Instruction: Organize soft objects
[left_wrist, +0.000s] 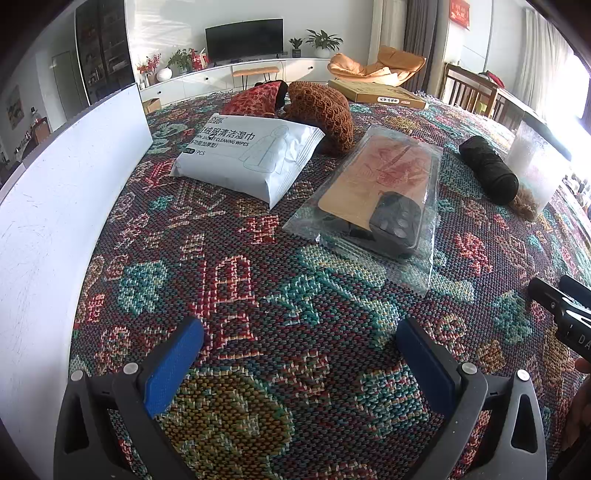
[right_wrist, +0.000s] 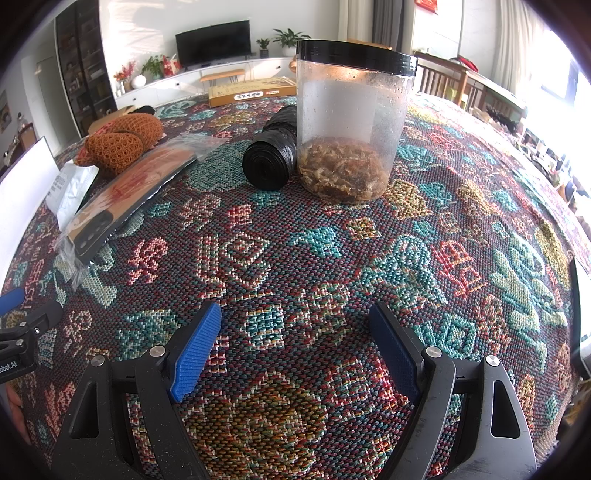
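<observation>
A white wipes pack (left_wrist: 245, 157) lies ahead of my left gripper (left_wrist: 299, 354), which is open and empty above the cloth. Behind the pack are a brown mesh pouch (left_wrist: 323, 110) and a red pouch (left_wrist: 255, 98). A clear bag with a phone case (left_wrist: 373, 188) lies in the middle. A black bag roll (left_wrist: 487, 168) lies to the right. My right gripper (right_wrist: 295, 343) is open and empty. Ahead of it stand a clear jar (right_wrist: 351, 122) with a black lid and the black roll (right_wrist: 271, 157). The mesh pouch (right_wrist: 122, 142) and the clear bag (right_wrist: 125, 192) are at its left.
A patterned woven cloth (left_wrist: 258, 295) covers the table. A white board (left_wrist: 55, 206) stands along the left edge. A flat yellow box (left_wrist: 376, 94) lies at the far side. The left gripper's body (right_wrist: 22, 336) shows at the right wrist view's left edge.
</observation>
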